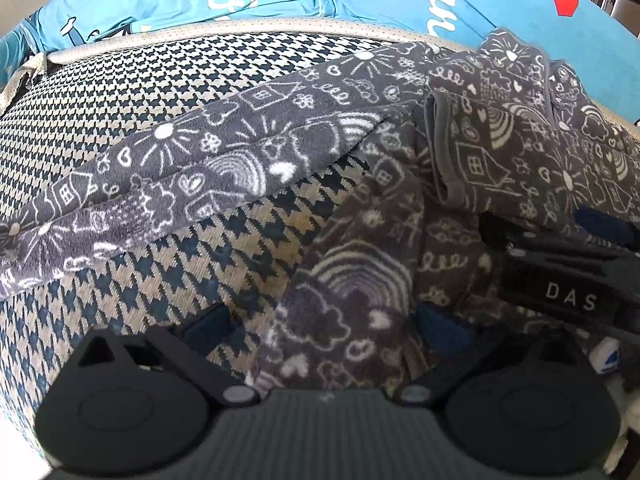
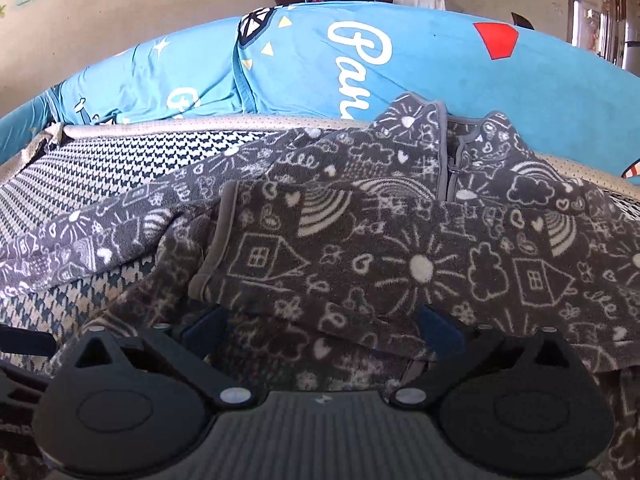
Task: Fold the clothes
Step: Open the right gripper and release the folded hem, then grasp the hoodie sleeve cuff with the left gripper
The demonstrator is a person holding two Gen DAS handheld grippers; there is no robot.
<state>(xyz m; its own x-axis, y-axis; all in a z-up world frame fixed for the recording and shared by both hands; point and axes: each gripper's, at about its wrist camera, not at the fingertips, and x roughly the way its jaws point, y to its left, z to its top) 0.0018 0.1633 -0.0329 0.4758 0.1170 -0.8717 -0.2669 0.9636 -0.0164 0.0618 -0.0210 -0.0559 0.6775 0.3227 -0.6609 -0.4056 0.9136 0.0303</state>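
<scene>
1. At the far left of both views lay the houndstooth cushion [image 1: 120, 120], navy and cream, edged along its back by a perforated beige border [image 1: 240, 26].
2. A long sleeve [image 1: 168, 168] of the grey fleece jacket [image 2: 400, 264] stretched out leftward across that cushion (its print shows suns, rainbows, houses and hearts).
3. The left gripper [image 1: 324, 326] was low over the cushion's front, its jaws spread wide; a flap of the jacket lay between the blue fingertips [image 1: 208, 322], but nothing was pinched.
4. In the middle of the right wrist view, a folded-over panel with a grey bound hem [image 2: 216, 240] rested on top of the jacket's body.
5. The right gripper [image 2: 324, 326] stood with its jaws wide apart too, one blue pad to either side of the bunched fleece, the fabric draped just above them; no grip was visible.
6. Further right, the jacket's collar and zip [image 2: 450, 152] stood up against the blue bedsheet [image 2: 460, 80], which bears white script lettering.
7. In the left wrist view the right gripper appeared at the right edge, tucked under the fleece.
</scene>
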